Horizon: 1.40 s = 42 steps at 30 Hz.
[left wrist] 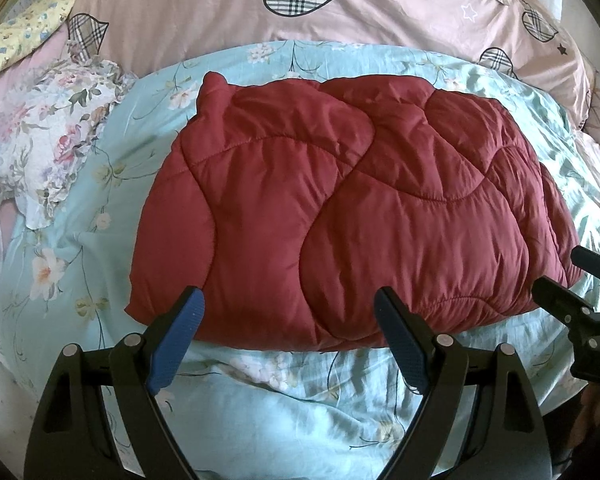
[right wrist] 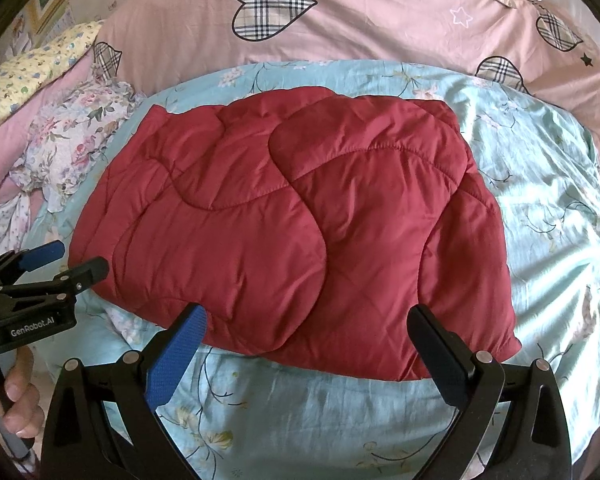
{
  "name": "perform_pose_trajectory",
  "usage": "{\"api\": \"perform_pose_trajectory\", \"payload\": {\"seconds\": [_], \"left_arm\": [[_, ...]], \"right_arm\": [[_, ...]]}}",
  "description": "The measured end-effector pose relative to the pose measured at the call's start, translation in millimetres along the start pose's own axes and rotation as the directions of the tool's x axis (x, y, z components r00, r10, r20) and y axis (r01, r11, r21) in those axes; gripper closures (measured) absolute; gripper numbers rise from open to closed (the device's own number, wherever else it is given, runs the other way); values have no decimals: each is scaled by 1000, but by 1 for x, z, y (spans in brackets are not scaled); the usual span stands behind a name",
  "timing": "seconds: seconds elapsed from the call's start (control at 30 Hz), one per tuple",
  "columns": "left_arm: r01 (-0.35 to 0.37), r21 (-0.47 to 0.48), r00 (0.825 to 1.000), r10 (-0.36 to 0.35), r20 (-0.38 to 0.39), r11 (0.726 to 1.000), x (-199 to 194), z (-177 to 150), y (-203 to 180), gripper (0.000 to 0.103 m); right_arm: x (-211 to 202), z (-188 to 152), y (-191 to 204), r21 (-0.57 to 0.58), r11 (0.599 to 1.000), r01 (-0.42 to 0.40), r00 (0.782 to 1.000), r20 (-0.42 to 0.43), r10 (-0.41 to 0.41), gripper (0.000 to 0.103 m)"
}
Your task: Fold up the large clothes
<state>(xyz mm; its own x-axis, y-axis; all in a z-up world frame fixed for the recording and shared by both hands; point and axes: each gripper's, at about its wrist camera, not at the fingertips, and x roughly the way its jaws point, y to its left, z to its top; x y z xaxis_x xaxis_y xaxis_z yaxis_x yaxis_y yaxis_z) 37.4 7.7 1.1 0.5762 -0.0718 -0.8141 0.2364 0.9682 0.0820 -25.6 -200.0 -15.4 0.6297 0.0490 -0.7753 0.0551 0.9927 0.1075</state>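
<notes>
A big bed (left wrist: 300, 420) wears a light blue sheet (right wrist: 560, 240) with flowers. A pink cover (left wrist: 220, 12) with checked hearts lies along the far side. In the middle of the sheet sits a red puffy coat (left wrist: 360, 208), folded into a fat bundle. The left gripper (left wrist: 288, 312) and the right gripper (right wrist: 308, 328) hover at its near edge. Both have their fingers (left wrist: 180, 340) spread wide apart, with nothing in them. A hand (right wrist: 16, 400) grips the left handle.

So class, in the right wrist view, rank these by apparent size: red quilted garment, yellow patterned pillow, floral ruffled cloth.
1. Red quilted garment.
2. Floral ruffled cloth.
3. Yellow patterned pillow, though distance and cropping make these last two unsure.
</notes>
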Motion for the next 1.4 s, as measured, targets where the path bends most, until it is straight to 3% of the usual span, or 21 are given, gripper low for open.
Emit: {"api": "perform_pose_trajectory", "payload": {"seconds": [1.4], "left_arm": [[-11,7,1000,11,20,1000,-7,0,-2,15]], "right_arm": [[-8,2,3,5,1000,-2,1000,19,2,2]]}}
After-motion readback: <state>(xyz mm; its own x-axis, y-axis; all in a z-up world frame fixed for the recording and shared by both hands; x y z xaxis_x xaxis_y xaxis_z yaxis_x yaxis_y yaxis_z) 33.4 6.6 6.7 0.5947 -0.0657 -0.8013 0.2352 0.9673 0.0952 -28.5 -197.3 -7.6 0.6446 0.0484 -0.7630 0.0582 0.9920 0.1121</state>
